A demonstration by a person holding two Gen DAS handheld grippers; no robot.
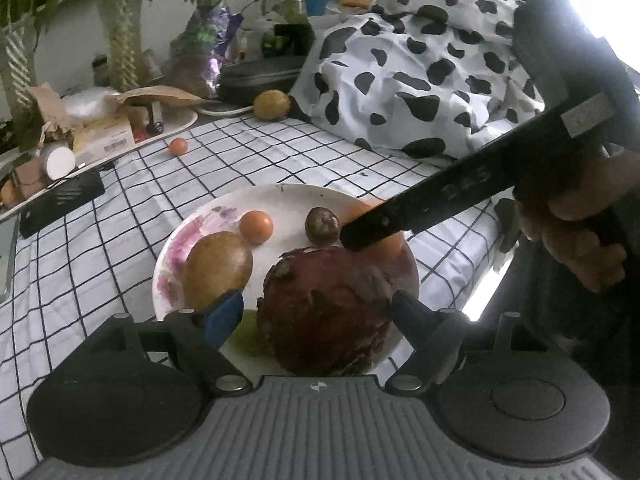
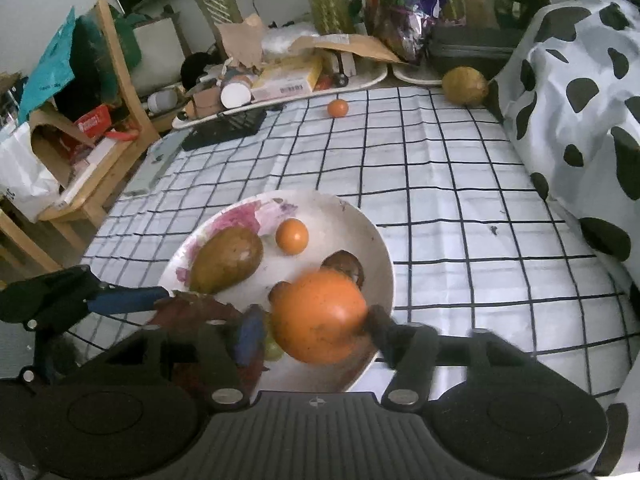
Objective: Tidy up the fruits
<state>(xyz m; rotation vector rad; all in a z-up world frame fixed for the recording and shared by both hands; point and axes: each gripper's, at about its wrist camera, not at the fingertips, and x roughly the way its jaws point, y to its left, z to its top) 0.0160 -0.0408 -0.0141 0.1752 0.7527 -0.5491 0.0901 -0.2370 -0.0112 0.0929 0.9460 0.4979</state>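
A white plate [image 1: 288, 196] [image 2: 376, 240] sits on the checked cloth. It holds a brown pear-shaped fruit [image 1: 218, 266] [image 2: 226, 258], a small orange fruit [image 1: 256, 227] [image 2: 292, 236], a small dark fruit [image 1: 322, 226] [image 2: 344, 262] and a dark red dragon fruit [image 1: 324, 312] [image 2: 188, 312]. My left gripper [image 1: 318, 312] is around the dragon fruit, fingers touching its sides. My right gripper [image 2: 316, 324] is shut on a large orange [image 2: 318, 316] over the plate's near edge; its finger [image 1: 400, 216] crosses the left wrist view.
A loose small orange fruit [image 1: 178, 147] [image 2: 338, 108] and a yellow-brown fruit [image 1: 272, 105] [image 2: 465, 85] lie farther back on the cloth. A cow-print fabric heap [image 1: 420, 68] [image 2: 580, 100] rises at the right. Cluttered trays [image 1: 120, 136] [image 2: 280, 80], plants and a wooden chair [image 2: 116, 92] stand behind and left.
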